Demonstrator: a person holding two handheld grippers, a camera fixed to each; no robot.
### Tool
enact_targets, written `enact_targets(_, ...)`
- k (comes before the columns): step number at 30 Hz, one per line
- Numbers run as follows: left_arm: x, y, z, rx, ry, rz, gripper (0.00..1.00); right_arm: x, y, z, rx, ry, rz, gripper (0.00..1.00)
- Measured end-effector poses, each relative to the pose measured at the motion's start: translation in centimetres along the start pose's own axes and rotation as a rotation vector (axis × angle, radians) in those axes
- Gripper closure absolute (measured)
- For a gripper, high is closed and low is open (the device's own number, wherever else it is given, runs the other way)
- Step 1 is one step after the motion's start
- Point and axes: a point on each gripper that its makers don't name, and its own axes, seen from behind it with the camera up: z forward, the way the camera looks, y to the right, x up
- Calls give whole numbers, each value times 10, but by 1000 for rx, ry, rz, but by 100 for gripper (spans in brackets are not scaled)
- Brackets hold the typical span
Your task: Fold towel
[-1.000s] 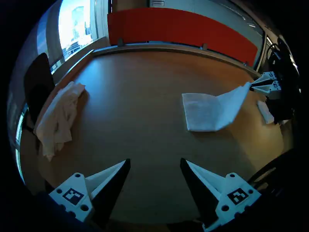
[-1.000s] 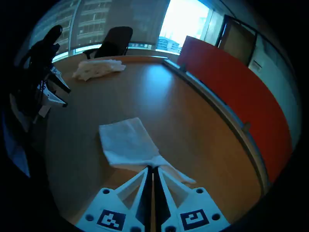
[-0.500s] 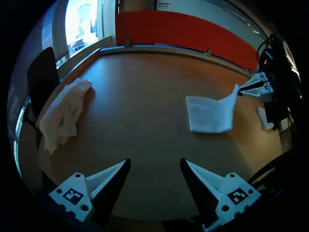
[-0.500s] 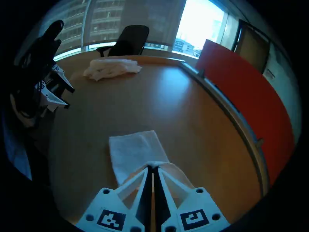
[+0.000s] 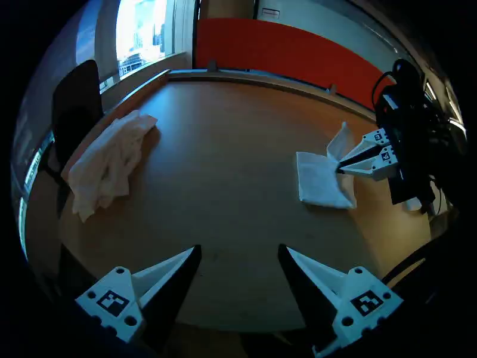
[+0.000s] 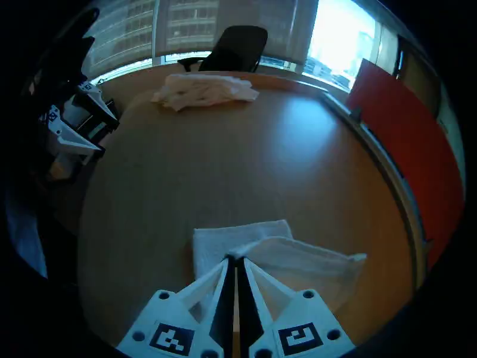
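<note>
Folding inward — towel (image 6: 286,262) corner farther across

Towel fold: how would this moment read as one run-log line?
step: folding towel | right hand-held gripper: shut on towel edge | left hand-held gripper: open, empty | cloth pile: apart on table

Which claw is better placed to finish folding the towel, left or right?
Right. The right claw is shut on the lifted edge of the towel, over its flat half. The left claw is open, apart from it, above the table.
</note>
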Motion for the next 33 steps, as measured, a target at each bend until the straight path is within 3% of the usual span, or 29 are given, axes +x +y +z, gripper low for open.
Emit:
enact_targets(6,-5,-5,-1,7,-5,-24,5,-4,-8,21,29,-25,-2,98)
enact_targets(14,-3,-7,0,5,-4,-24,5,-5,-4,24,20,-29,25,92)
enact_targets(16,-2,-7,1,4,-5,-21,5,-6,-3,22,14,-27,31,82)
enact_targets(21,0,-6,3,1,-7,-13,5,-9,0,14,5,-24,60,35)
enact_targets(23,0,-5,4,3,-8,-10,5,-11,1,11,-4,-20,73,24)
enact_targets(33,5,-2,4,-2,-1,1,5,-33,-2,-3,-49,-14,140,24)
